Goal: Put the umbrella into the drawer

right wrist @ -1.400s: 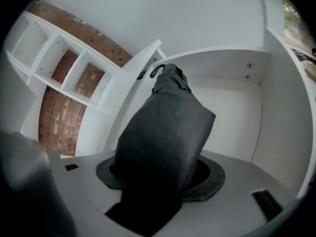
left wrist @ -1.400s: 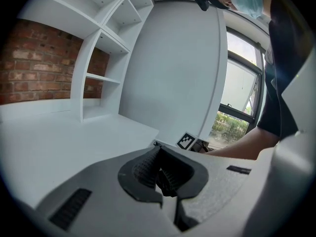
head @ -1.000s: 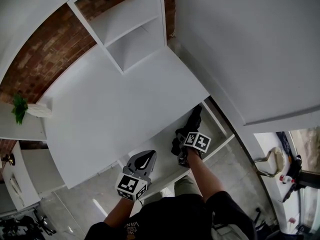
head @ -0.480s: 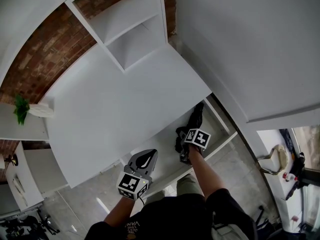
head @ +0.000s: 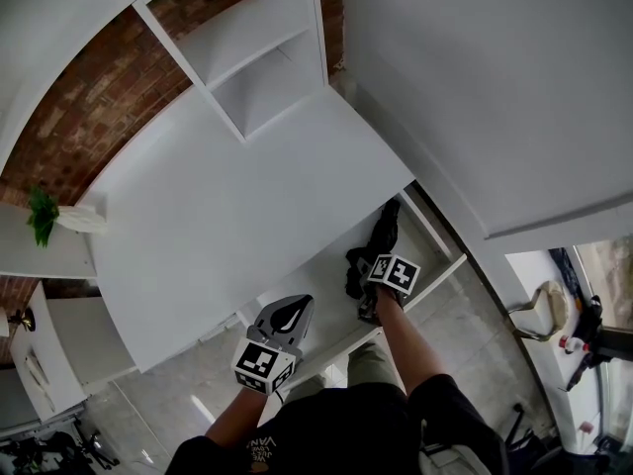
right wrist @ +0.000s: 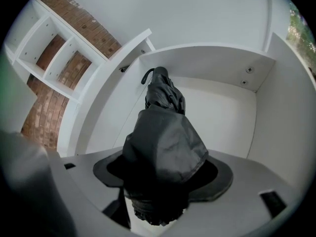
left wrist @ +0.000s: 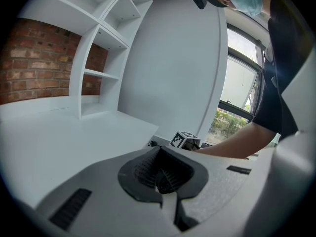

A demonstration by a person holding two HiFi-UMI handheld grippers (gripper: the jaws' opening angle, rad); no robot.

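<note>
A folded black umbrella (head: 382,237) lies lengthwise in the open white drawer (head: 441,241) under the desk top. In the right gripper view its fabric end (right wrist: 164,141) fills the space between the jaws, and its strap end points at the drawer's back wall (right wrist: 217,63). My right gripper (head: 364,291) reaches down into the drawer. Its jaws are opening and stand wide around the umbrella's near end, and I see no pad pressing on it. My left gripper (head: 288,317) hovers in front of the desk edge, shut and empty, with its jaws (left wrist: 160,182) meeting along a seam.
The white desk top (head: 227,196) runs back to a white shelf unit (head: 259,59) against a brick wall. A small green plant (head: 40,216) stands on a ledge at the left. A white wall panel rises right of the drawer. The right gripper's marker cube (left wrist: 184,139) shows beyond the desk edge.
</note>
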